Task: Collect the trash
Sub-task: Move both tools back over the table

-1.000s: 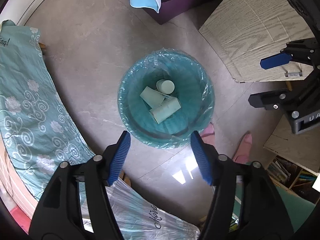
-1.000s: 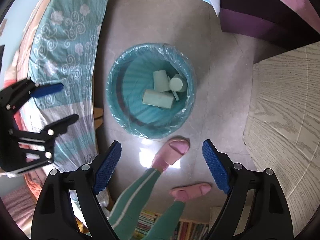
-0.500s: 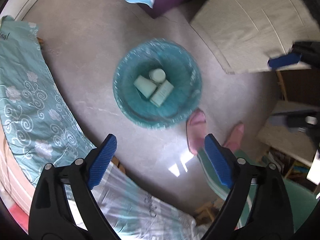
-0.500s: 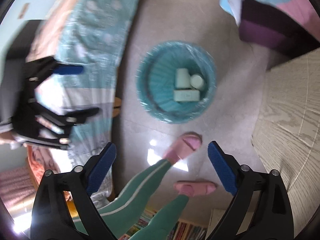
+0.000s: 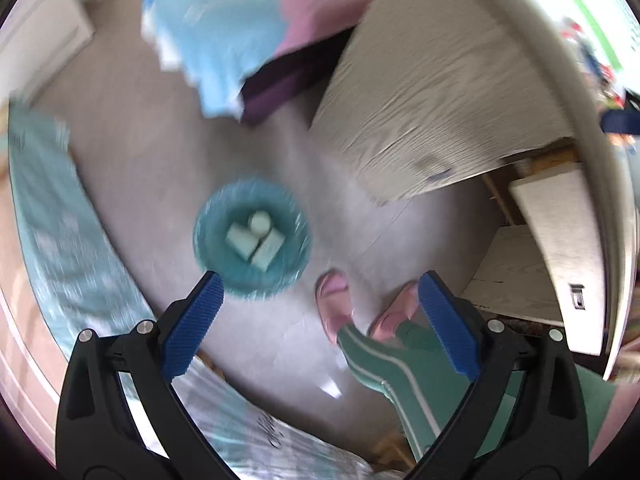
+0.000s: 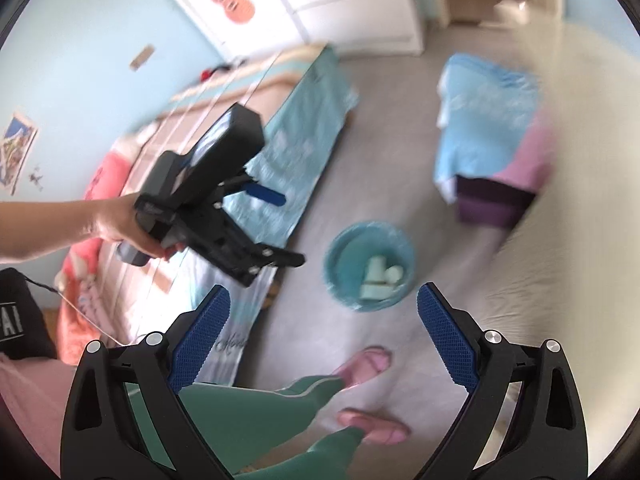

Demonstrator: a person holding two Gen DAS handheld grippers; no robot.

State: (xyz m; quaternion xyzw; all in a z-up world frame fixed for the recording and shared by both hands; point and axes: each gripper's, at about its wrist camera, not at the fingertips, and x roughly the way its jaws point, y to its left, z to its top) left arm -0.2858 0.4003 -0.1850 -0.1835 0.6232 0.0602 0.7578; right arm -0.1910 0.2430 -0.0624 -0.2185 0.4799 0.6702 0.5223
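The bin (image 5: 251, 240) stands on the floor (image 5: 160, 152) between the bed (image 5: 52, 240) and the table (image 5: 432, 112), with three pale cups (image 5: 256, 240) lying inside it. My left gripper (image 5: 318, 324) and right gripper (image 6: 322, 336) are both spread wide and carry nothing. Both views are blurred and my feet (image 6: 366, 362) are near the bin, so I think I could kick it over and spill the cups.

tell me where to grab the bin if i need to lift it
Take the bin by its rim, coming straight down from above. It stands upright and open on the floor, and the bag folded over the thin edge fits between open tongs. The cups inside sit clear of the rim.
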